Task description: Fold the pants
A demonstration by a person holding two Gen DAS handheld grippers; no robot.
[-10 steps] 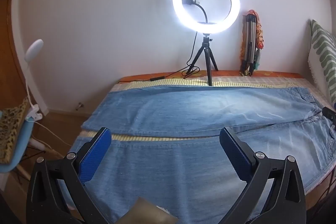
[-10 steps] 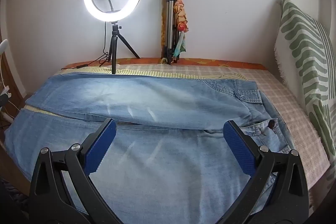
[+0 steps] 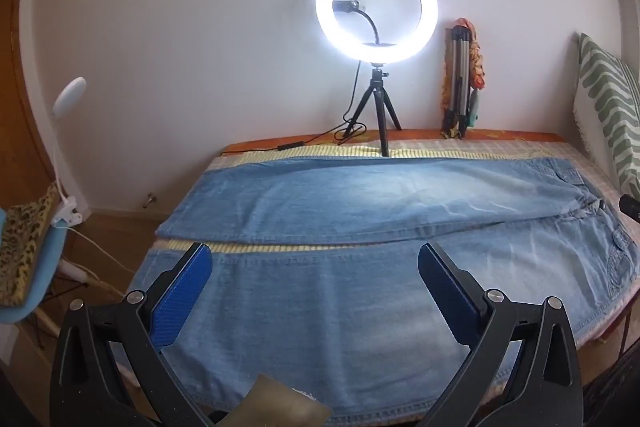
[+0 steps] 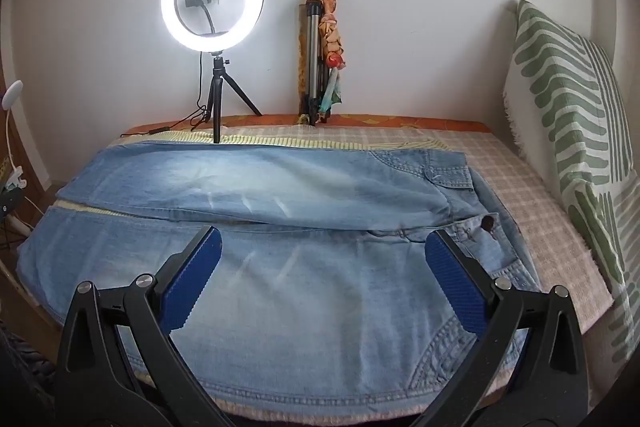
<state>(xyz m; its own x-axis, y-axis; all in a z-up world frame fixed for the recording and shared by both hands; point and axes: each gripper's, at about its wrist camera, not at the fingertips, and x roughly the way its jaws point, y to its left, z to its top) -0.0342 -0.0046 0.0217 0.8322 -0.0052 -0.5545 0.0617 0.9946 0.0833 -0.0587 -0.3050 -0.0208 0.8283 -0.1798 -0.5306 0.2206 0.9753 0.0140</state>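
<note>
Pants lie flat across the bed, waist at 3 o'clock, legs parallel with a gap between: laid out ready for a lengthwise fold. Left gripper and right gripper hover above the near leg, jaws wide apart, holding nothing. Likely poised to take the near edge.

Very little change is seen. In the left wrist view, the jeans and the ring light are shifted slightly left and up in the frame, so the left gripper is nudged a touch. In the right wrist view, the jeans are framed almost identically.
</note>
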